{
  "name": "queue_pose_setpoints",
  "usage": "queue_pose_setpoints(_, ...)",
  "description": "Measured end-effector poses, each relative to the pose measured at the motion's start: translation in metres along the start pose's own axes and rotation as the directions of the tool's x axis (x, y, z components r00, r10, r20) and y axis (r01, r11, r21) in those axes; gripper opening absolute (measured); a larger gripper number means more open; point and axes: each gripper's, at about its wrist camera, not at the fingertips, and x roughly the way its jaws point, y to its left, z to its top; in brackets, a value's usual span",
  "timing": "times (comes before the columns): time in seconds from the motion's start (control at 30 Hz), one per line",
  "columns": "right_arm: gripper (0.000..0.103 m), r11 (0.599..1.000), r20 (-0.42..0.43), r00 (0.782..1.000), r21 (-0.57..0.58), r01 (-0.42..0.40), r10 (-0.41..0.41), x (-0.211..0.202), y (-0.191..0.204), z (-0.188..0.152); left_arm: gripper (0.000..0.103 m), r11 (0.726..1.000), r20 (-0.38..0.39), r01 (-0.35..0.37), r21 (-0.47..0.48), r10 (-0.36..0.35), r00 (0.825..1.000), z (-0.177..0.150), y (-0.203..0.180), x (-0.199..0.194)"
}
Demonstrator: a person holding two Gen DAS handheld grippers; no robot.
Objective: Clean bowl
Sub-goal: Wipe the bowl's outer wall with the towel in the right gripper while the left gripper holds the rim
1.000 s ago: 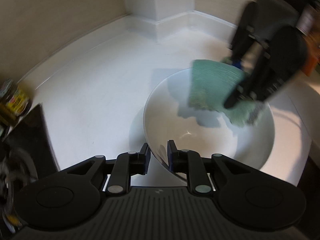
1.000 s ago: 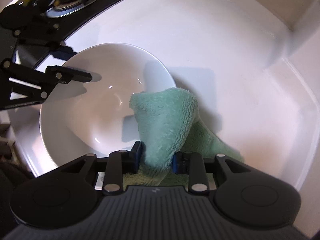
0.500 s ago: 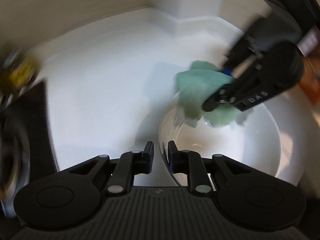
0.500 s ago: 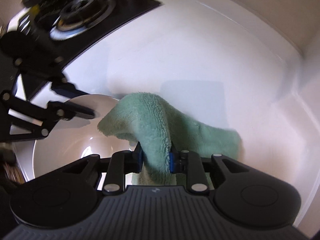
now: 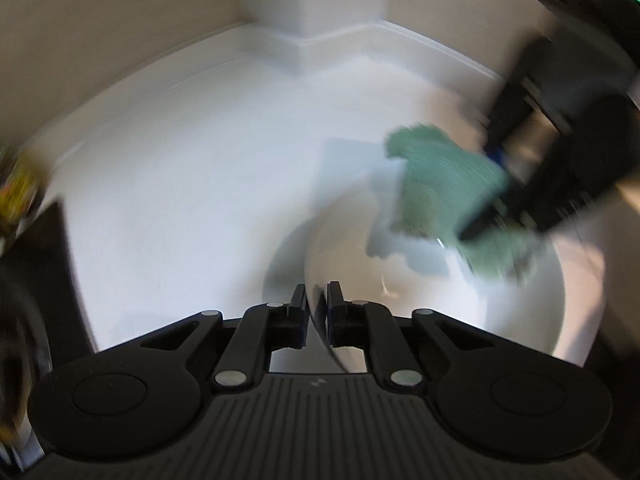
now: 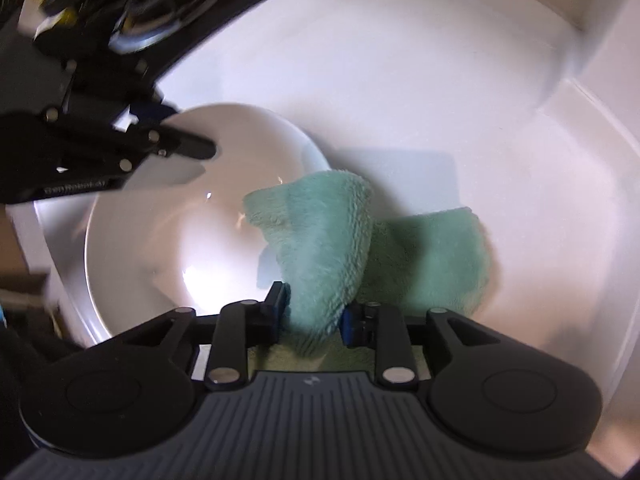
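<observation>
At the nine o'clock edge of the left wrist view a blurred yellow jar (image 5: 16, 192) sits beside the dark stove top (image 5: 52, 280); motion smear hides its label. The white counter (image 5: 192, 184) runs from there up to the wall corner at twelve o'clock. At six o'clock the left gripper (image 5: 317, 304) has just been closing, and its jaws are clamped on the near rim of the white bowl (image 5: 520, 320), the thin wall caught between the pads. The bowl fills the four o'clock part of the view, resting on the counter. At two o'clock the green cloth (image 5: 444, 196) drapes over the bowl's far rim, the right gripper's dark body behind it.

In the right wrist view the burner (image 6: 168, 8) lies at eleven o'clock, the left gripper at nine o'clock on the bowl's (image 6: 168, 248) rim. At six o'clock the right gripper (image 6: 314, 312) has just been widening slightly, yet its jaws pinch a fold of the cloth (image 6: 320, 248). The cloth's tip hangs inside the bowl; the rest lies on the counter (image 6: 440, 80) toward four o'clock.
</observation>
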Motion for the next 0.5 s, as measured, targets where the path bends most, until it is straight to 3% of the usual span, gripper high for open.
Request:
queue_pose_setpoints(0.1,0.021,0.996,0.010,0.999,-0.079,0.032,-0.031,0.002,0.001,0.018,0.010,0.997,-0.016,0.021,0.070,-0.020,1.000,0.004,-0.002,0.002)
queue_pose_setpoints(0.2,0.025,0.945,0.029,0.995,-0.313,0.098,-0.094,0.013,0.024,0.036,0.009,0.998,-0.024,0.039,0.058,-0.038,0.999,0.006,0.001,0.002)
queue_pose_setpoints(0.27,0.026,0.949,0.035,0.995,-0.300,0.099,-0.093,0.017,0.024,0.041,0.010,0.999,-0.023,0.021,-0.024,-0.021,1.000,0.003,0.002,0.000)
queue_pose_setpoints(0.33,0.023,0.974,0.059,0.997,-0.219,0.064,-0.052,0.014,0.013,0.041,0.017,0.989,-0.028,-0.007,-0.146,0.003,1.000,-0.004,0.004,-0.004)
queue_pose_setpoints(0.37,0.023,0.985,0.070,0.997,-0.167,0.039,-0.028,0.012,0.007,0.039,0.022,0.976,-0.033,-0.028,-0.214,0.022,0.999,-0.008,0.004,-0.008)
queue_pose_setpoints(0.43,0.020,0.997,0.090,0.996,-0.083,0.004,0.003,0.011,-0.004,0.033,0.023,0.932,-0.037,-0.051,-0.358,0.041,0.999,-0.021,0.000,-0.017)
queue_pose_setpoints(0.5,0.019,1.000,0.112,0.993,-0.010,-0.020,0.021,0.010,-0.012,0.026,0.023,0.904,-0.030,-0.062,-0.423,0.054,0.998,-0.030,-0.006,-0.023)
